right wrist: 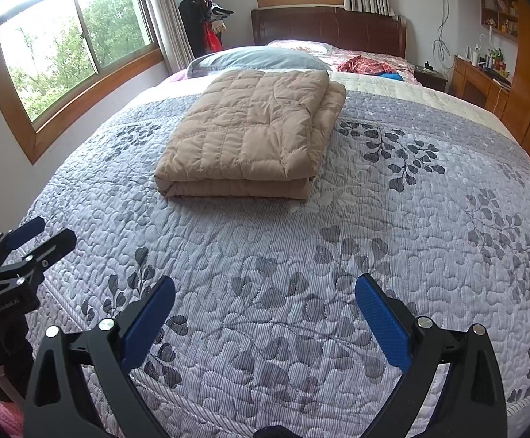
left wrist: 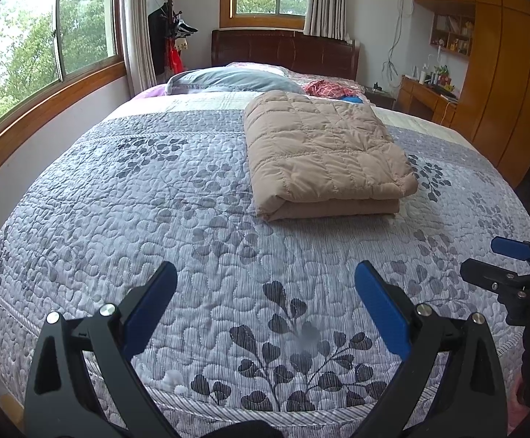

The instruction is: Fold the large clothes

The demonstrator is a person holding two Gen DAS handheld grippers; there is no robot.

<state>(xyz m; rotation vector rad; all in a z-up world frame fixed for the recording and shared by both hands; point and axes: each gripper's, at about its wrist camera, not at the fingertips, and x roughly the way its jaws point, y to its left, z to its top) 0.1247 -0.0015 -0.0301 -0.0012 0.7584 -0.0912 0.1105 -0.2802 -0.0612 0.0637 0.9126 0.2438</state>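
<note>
On the bed (left wrist: pixel 119 197) lies a tan quilted garment (left wrist: pixel 319 153) folded into a neat stacked rectangle, both grippers' fingers (left wrist: pixel 381 306) spread wide, holding nothing.

The right gripper (left wrist: pixel 498 262) is cut off by the right edge of the left wrist view, and the left gripper (right wrist: pixel 42 235) likewise by the left edge of the right wrist view, so neither shows its body in the other's camera. The folded tan quilted garment (right wrist: pixel 250 138) hides its own inner layers (only stacked edges show at the near side), and it covers part of the grey pillow (right wrist: pixel 254 58). Items on the desk (left wrist: pixel 425 91) and wall shelf (left wrist: pixel 451 34) are too small to identify, and a blurred smudge (left wrist: pixel 308 334) sits on the bedspread (left wrist: pixel 155 219).
</note>
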